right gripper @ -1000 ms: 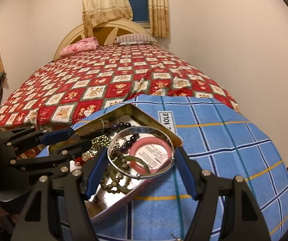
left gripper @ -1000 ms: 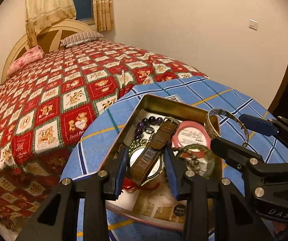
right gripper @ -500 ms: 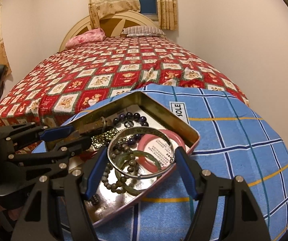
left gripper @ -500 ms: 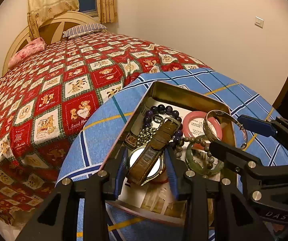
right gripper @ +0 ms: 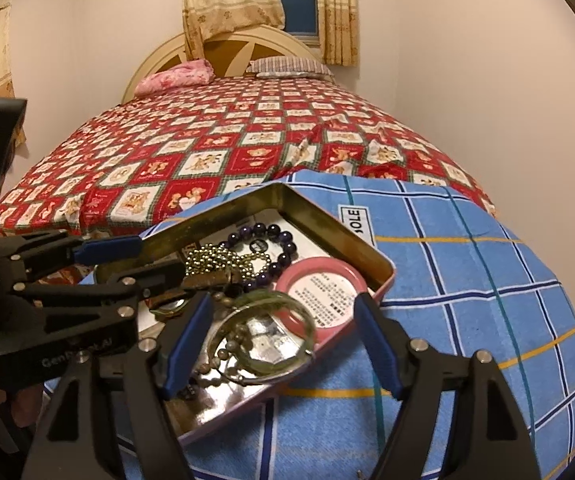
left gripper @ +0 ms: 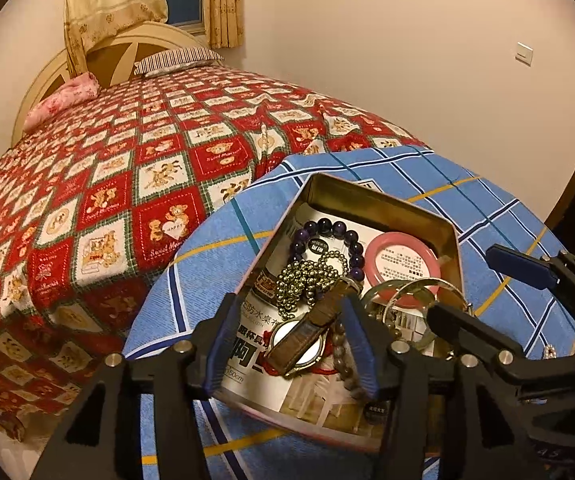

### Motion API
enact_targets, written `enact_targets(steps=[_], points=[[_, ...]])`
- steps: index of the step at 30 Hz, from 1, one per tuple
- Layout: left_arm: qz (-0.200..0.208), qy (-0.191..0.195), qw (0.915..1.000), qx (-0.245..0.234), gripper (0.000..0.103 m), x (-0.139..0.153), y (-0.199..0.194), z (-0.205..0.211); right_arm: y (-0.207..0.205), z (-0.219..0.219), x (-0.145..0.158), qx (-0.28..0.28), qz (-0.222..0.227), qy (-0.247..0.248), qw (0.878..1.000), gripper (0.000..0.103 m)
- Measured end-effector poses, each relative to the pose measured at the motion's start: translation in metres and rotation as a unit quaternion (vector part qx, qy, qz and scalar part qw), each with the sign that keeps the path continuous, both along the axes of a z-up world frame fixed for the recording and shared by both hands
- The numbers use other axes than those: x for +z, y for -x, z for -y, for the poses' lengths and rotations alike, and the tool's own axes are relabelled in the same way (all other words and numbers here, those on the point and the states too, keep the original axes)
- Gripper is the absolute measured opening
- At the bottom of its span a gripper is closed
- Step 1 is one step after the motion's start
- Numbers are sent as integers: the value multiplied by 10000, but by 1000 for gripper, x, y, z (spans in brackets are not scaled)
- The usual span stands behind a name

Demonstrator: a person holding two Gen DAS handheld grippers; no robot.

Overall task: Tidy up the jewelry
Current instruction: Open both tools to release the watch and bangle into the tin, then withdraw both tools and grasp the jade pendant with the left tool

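Note:
An open metal tin (left gripper: 367, 196) on the blue cloth holds purple beads (left gripper: 327, 226), a gold ball chain (left gripper: 307, 280) and a pink ring (left gripper: 371, 248). My left gripper (left gripper: 290, 320) hangs over the tin's near end with its jaws opening. The brown-strap watch (left gripper: 299, 340) lies in the tin between the jaws, and the left pad stands off it. My right gripper (right gripper: 284, 300) is also opening. The silver bangle (right gripper: 307, 328) rests on beads in the tin (right gripper: 327, 224) between its pads, which stand apart from it.
The tin sits on a round table under a blue checked cloth (left gripper: 215, 264). A bed with a red patchwork quilt (left gripper: 127, 184) lies just behind it. A plain wall runs along the right. Bare cloth (right gripper: 467, 300) spreads to the right of the tin.
Both grippers came down over the tin. The left jaws widened off the watch, which now lies inside. The right jaws widened, and the silver bangle rests on the beads.

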State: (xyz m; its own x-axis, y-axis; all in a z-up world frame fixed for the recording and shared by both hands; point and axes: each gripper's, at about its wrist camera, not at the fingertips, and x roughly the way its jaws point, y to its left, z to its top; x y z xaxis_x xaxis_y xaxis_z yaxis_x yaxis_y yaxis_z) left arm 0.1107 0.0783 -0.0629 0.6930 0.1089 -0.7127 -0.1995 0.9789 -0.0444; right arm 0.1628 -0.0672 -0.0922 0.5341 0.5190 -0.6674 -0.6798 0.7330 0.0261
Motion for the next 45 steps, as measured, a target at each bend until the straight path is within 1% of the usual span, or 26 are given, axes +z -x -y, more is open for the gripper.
enact_targets(steps=[2,5,9,16,19,22,25,28,30,33,39,42,45], points=[[30,-19,10000,10,60,2,3,1,2,3,1,-28,26,16,10000,80],[132,-16,9999,10,61,8,9,2,8,8,2,-17,118,84,9999,84],[235,-99,9997,-11,61,16,19,9,17,18,3,-54,181,150,9997,84],[379,-390,9983,-216,61,25,42,46,26,47,5,-318,142,145,9993,85],[436,-564,9968,-362,61,25,55,68,32,68,3,-465,139,216,9986,85],[399,-699,9955,-508,61,20,64,90,37,97,-3,-750,51,273,9968,88],[370,-722,9946,-649,61,15,69,110,42,128,-13,-1080,-128,316,9936,88],[390,-724,9932,-818,61,11,73,127,48,152,-21,-1367,-180,350,9898,88],[304,-781,9912,-1025,61,5,72,142,51,168,-29,-1577,-306,304,9865,88],[91,-786,9893,-1223,61,-8,66,157,51,182,-38,-1720,-484,219,9837,88],[-310,-792,9865,-1403,61,-36,54,172,51,185,-37,-1706,-457,144,9842,88],[-481,-813,9846,-1473,62,-47,47,175,50,184,-40,-1690,-511,163,9842,88],[-496,-674,9848,-1522,61,-48,44,174,51,186,-42,-1705,-565,175,9836,88]])
